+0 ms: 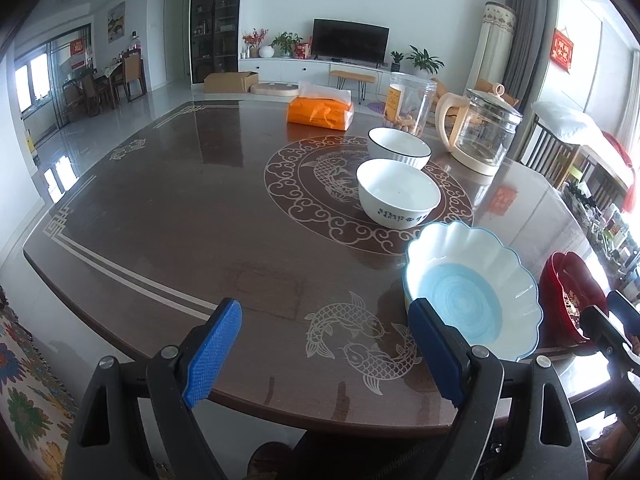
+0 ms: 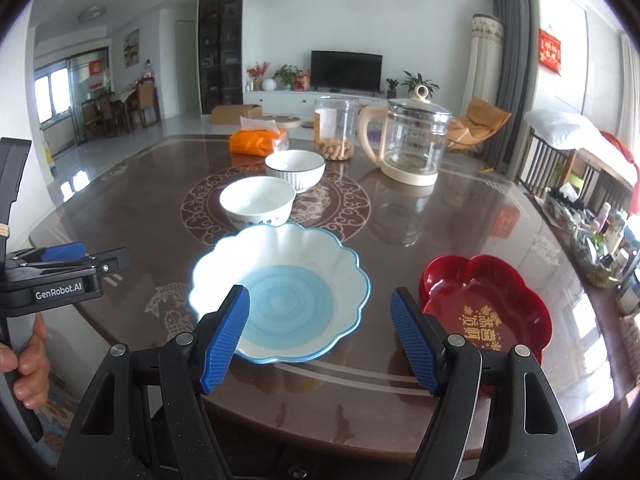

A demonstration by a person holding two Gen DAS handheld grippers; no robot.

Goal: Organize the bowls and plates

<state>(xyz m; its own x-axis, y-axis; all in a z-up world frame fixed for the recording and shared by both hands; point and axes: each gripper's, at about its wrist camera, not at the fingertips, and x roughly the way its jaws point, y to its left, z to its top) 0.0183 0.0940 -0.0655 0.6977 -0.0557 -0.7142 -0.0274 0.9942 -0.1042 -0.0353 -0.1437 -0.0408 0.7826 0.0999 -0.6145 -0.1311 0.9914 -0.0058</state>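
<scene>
A: Both claws wide open, nothing in either. Right gripper (image 2: 318,334) hangs over the near table edge, its blue pads either side of the gap between the scalloped blue dish (image 2: 280,292) and the red lacquer dish (image 2: 484,304). Left gripper (image 1: 324,356) sits further left, over bare table (image 1: 160,208), also empty.

B: Risks?

A: The table is glossy, glass-like. A pad that nudges a rim instead of straddling it would likely skate the dish sideways. The scalloped dish lies close to the near edge, so a push toward the person could tip it off. Its wavy, flared rim gives the pads an uneven bite; I judge a slip likely if only one lobe is caught.

B: The bowls?

A: Two white ones mid-table on the fish medallion: the plain white bowl (image 2: 258,204) with a dark script band, and behind it, just beside, the ribbed bowl (image 2: 295,169) with a dark rim line. I cannot tell if they touch. Reaching past the front dish for them risks a sleeve or claw clipping it.

B: Anything else nearby?

A: The glass kettle (image 2: 412,140) and the plastic jar (image 2: 335,128) stand behind the bowls, the orange tissue pack (image 2: 258,142) to the left. A wide swing with a stacked bowl could knock the kettle.

B: Dishes clean?

A: All look empty. The red one carries gold characters inside.
</scene>
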